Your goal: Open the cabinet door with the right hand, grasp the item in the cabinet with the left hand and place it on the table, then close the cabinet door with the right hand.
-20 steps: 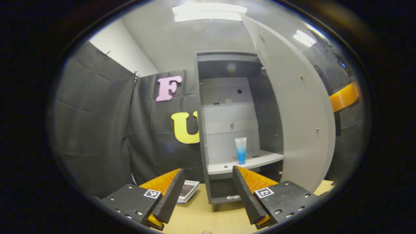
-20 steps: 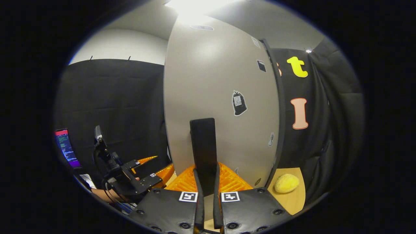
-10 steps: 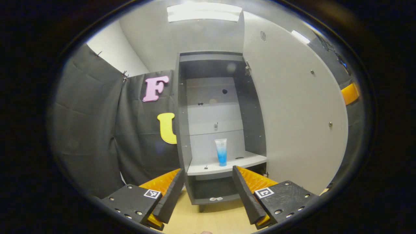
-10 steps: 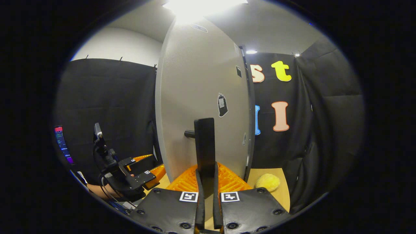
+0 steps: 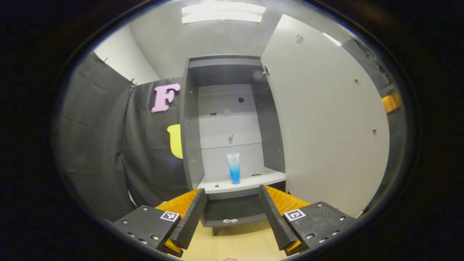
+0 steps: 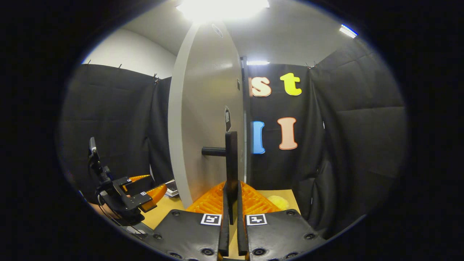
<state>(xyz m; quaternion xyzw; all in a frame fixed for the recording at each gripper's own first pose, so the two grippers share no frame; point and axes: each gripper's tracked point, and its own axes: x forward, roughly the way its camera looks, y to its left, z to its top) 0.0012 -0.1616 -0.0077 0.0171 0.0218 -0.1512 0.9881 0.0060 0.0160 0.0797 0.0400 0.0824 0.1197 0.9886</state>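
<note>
In your left gripper view, your left tool (image 5: 232, 212) has its fingers spread wide apart with nothing between them, held over the bench (image 5: 235, 243) in front of the open cabinet (image 5: 192, 145). Between the fingers and farther off, the blue-and-white tube (image 5: 233, 168) stands upright on the cabinet's pale shelf (image 5: 250, 183), well apart from the tool. Something small and dark lies on the shelf to the tube's left; you cannot tell what it is. To the right, the cabinet door (image 5: 326, 123) is swung wide open.

In your right gripper view, your left tool (image 6: 143, 190) shows low on the left with its fingers parted. In the middle, your right tool (image 6: 232, 214) has its fingers close together, clamped on the lower end of the door's black bar handle (image 6: 231, 156), and the cabinet door (image 6: 206, 119) stands nearly edge-on to you. Just right of the tool, a fuzzy yellow thing (image 6: 278, 201) rests on the bench (image 6: 163, 210).
</note>
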